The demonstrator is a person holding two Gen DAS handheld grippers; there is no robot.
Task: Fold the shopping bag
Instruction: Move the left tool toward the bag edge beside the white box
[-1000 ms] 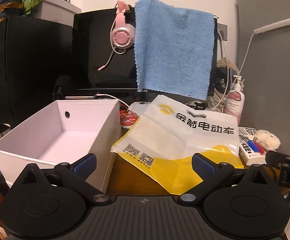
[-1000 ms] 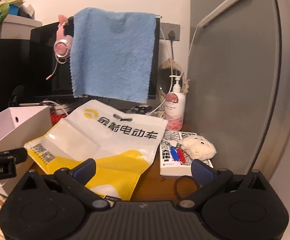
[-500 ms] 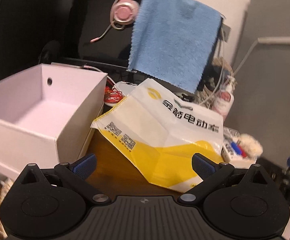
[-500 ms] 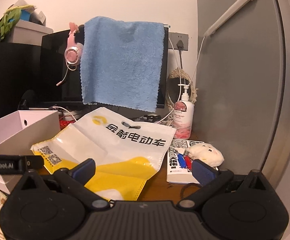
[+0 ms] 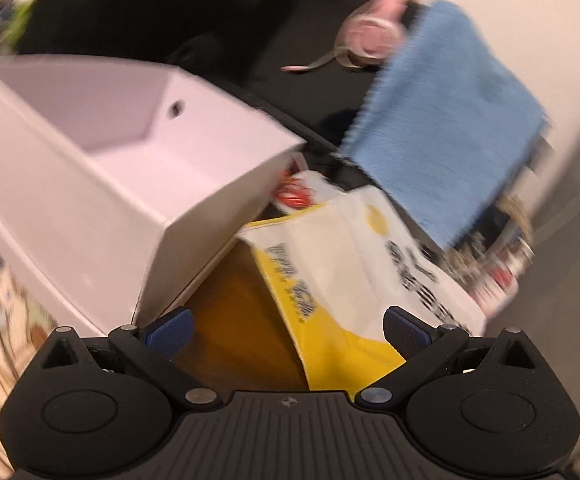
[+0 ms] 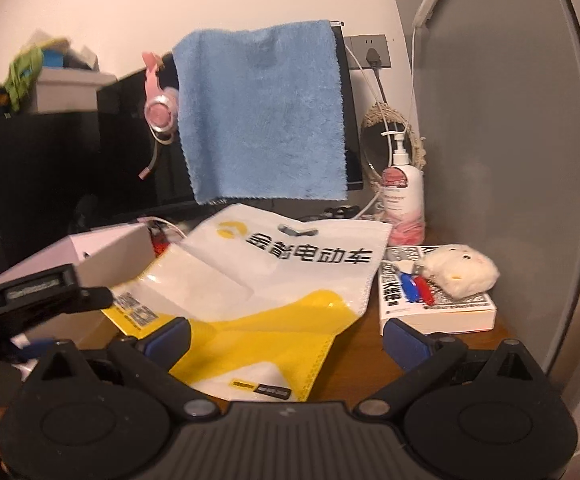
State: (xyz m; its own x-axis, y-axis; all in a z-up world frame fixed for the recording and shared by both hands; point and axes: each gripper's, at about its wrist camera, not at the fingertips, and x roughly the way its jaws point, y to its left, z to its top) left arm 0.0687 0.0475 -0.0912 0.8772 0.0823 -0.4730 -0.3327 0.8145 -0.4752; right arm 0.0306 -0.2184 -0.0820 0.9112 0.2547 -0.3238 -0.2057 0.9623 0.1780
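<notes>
Grippers first: the left gripper [image 5: 286, 330] hangs with its blue-padded jaws spread wide and nothing between them, tilted and blurred in its own view, close above the bare wooden desk [image 5: 234, 320] beside the near left corner of the shopping bag [image 5: 349, 276]. The right gripper [image 6: 286, 332] is likewise spread and empty, poised over the bag's yellow lower edge. Seen from the right wrist, the white-and-yellow shopping bag [image 6: 274, 280] lies mostly flat on the desk, black printed lettering facing up, with its left side doubled over in a loose flap and its upper edge reaching toward the monitor [image 6: 130, 140]. A white cardboard box [image 5: 130, 184] stands just to the bag's left, touching or nearly touching it; a book [image 6: 437, 304] with a plush toy [image 6: 461, 268] on top sits just to its right, a pump bottle [image 6: 403, 196] behind that, and a blue towel [image 6: 262, 116] hangs over the monitor above. Whether the flap is a finished fold or only slack cannot be told. Risks, as judged here: the slick bag may slide on the desk if one jaw pinches a single layer, skewing any crease, and a wide sweep in this cramped space could knock the box, the book or the bottle.
</notes>
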